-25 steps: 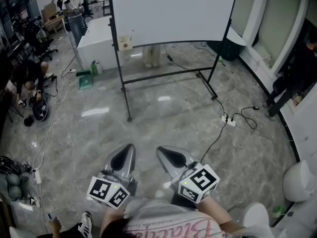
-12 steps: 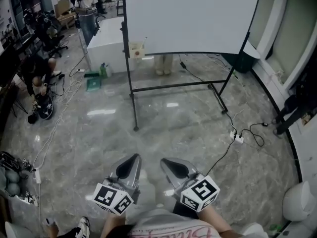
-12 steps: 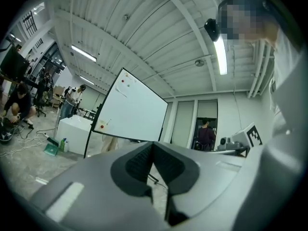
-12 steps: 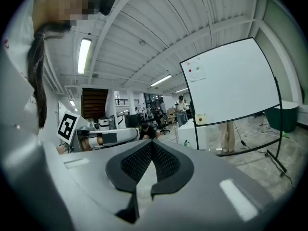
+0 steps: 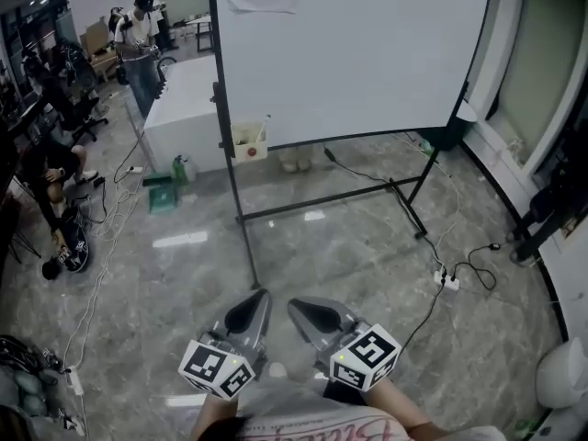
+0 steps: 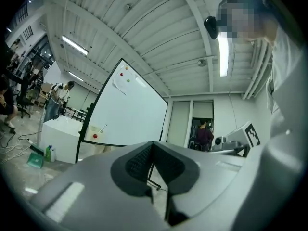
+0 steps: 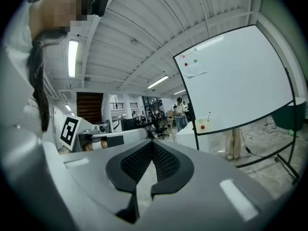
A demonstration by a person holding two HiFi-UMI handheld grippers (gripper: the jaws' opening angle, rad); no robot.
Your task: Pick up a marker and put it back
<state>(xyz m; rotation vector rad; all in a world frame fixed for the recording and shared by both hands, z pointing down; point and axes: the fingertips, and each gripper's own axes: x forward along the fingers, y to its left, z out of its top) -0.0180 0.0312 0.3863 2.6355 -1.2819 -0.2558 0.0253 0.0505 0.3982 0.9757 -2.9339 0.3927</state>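
Note:
A marker (image 5: 265, 123) stands upright in a small cream holder (image 5: 245, 141) fixed to the lower left corner of the whiteboard (image 5: 349, 53). The same marker (image 7: 208, 116) and holder (image 7: 202, 125) show small in the right gripper view, and the holder (image 6: 98, 132) shows in the left gripper view. My left gripper (image 5: 256, 305) and right gripper (image 5: 302, 307) hang side by side low in front of me, well short of the board. Both are shut with nothing between their pads (image 6: 144, 159) (image 7: 162, 160).
The whiteboard stands on a black wheeled frame (image 5: 246, 237) with a leg reaching right (image 5: 409, 208). A power strip (image 5: 446, 281) with cables lies on the floor at the right. A white counter (image 5: 184, 99) and a green bottle (image 5: 178, 168) stand at the left, near seated people (image 5: 46, 168).
The whiteboard has grown larger and its stand has come nearer in the head view. Both grippers have stayed shut and side by side.

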